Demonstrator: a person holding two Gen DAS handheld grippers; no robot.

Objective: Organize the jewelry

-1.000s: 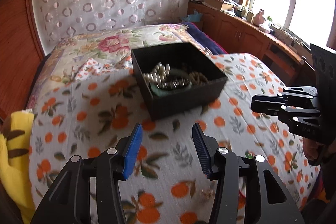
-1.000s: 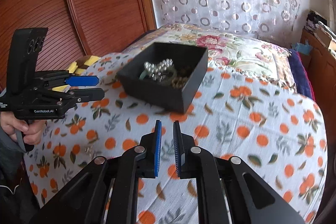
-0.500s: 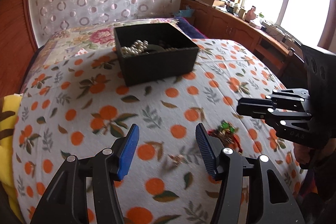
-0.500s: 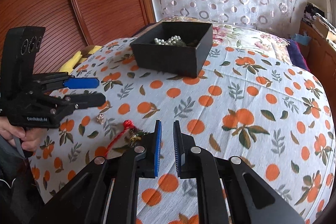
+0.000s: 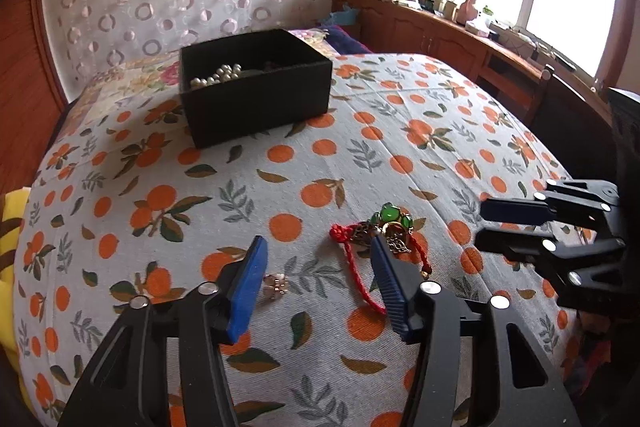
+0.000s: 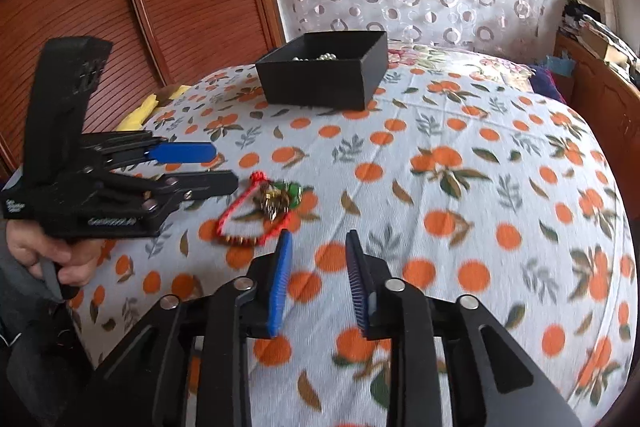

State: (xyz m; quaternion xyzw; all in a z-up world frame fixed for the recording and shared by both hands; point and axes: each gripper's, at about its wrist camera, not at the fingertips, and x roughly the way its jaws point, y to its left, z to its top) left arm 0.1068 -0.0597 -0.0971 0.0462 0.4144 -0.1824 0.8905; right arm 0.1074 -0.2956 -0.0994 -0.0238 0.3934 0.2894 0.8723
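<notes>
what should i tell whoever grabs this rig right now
Left gripper: open, holding nothing, jaws just closing in a little, a small earring lying between them.
Right gripper: open and holding nothing, jaws just opened.
Red cord charm with green stones lies loose on the bedspread, ahead-left of the right gripper.
Black box further back already holds pearls.
Left to do: pick up the earring and the charm and put both in the box.

The right hand-held gripper (image 6: pixel 318 267), its jaws just opening and empty, hovers over the bed (image 6: pixel 460 147) near a red-corded charm (image 6: pixel 276 199).
</notes>
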